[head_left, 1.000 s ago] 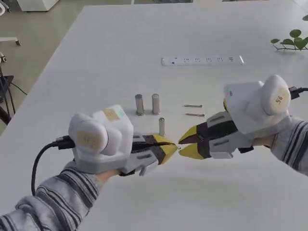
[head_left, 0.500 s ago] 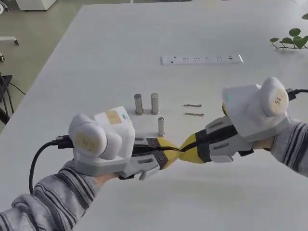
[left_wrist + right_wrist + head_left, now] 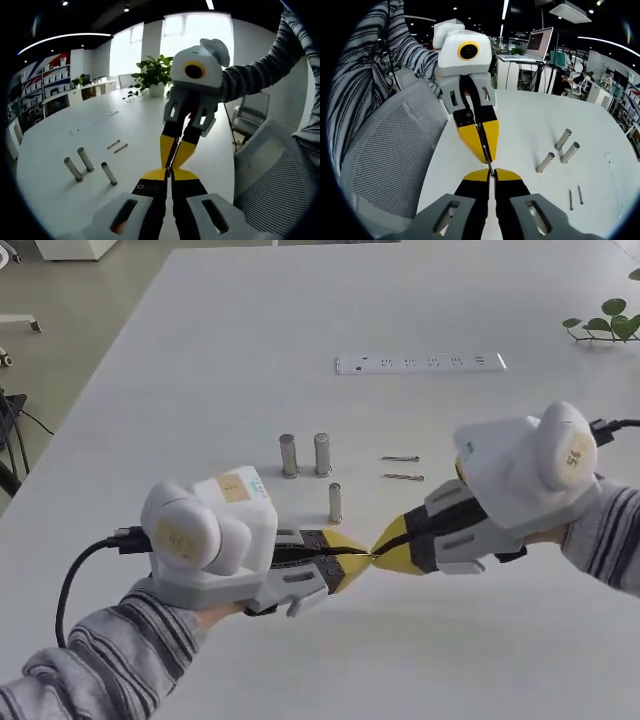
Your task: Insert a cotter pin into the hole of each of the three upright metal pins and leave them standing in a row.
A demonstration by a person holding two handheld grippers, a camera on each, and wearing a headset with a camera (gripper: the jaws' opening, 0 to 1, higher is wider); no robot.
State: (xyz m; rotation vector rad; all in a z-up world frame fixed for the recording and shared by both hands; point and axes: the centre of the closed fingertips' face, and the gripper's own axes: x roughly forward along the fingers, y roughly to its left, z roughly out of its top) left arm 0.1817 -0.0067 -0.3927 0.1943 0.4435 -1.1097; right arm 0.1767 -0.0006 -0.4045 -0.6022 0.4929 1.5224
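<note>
Three upright metal pins stand on the white table: two side by side and one nearer me. My left gripper and right gripper meet tip to tip just in front of that nearer pin, above the table. A thin cotter pin lies along the left gripper's shut yellow jaws, and its end reaches the right gripper's shut tips. In the left gripper view the left gripper touches the right one's tips. Both hold the same cotter pin.
Two more cotter pins lie flat to the right of the metal pins. A white power strip lies farther back, and a plant sits at the far right edge. A mesh chair stands beside the table.
The right gripper's jaws, open a second ago, have moved left and shut onto the end of the cotter pin held by the left gripper. The metal pins have not moved.
</note>
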